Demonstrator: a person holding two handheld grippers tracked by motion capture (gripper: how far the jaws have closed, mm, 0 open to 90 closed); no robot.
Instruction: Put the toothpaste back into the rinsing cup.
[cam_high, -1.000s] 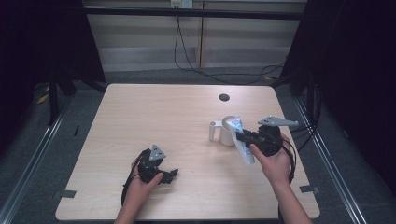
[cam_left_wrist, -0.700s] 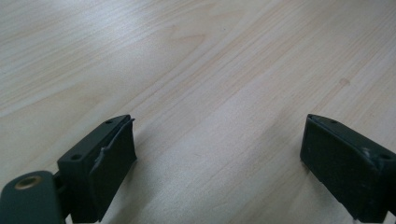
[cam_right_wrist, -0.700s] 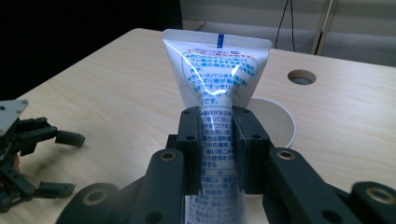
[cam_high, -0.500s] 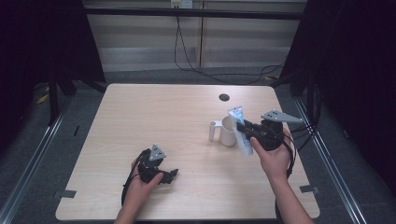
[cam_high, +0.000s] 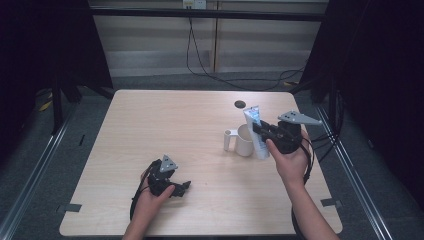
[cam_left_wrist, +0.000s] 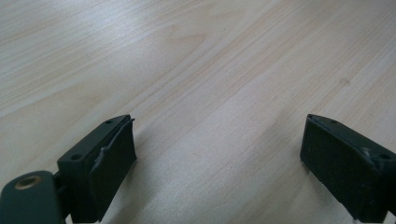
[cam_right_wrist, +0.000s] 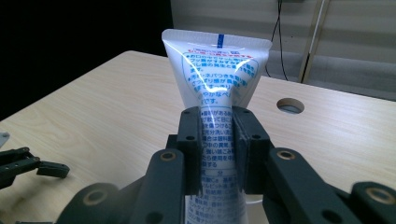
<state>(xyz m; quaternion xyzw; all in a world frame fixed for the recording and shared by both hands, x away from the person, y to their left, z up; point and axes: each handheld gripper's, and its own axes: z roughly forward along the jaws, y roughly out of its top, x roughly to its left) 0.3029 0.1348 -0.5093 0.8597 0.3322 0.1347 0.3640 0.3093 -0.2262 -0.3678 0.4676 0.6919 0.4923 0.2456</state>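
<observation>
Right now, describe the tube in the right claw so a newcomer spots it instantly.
Start at the wooden table, go to its right side where a white mug stands. Just right of the mug, the right claw clamps a white toothpaste tube with blue print, crimped end up, the only printed item there.

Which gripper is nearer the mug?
Right. The right gripper holds the tube right beside the mug; the left gripper rests far off, near the table's front edge.
</observation>
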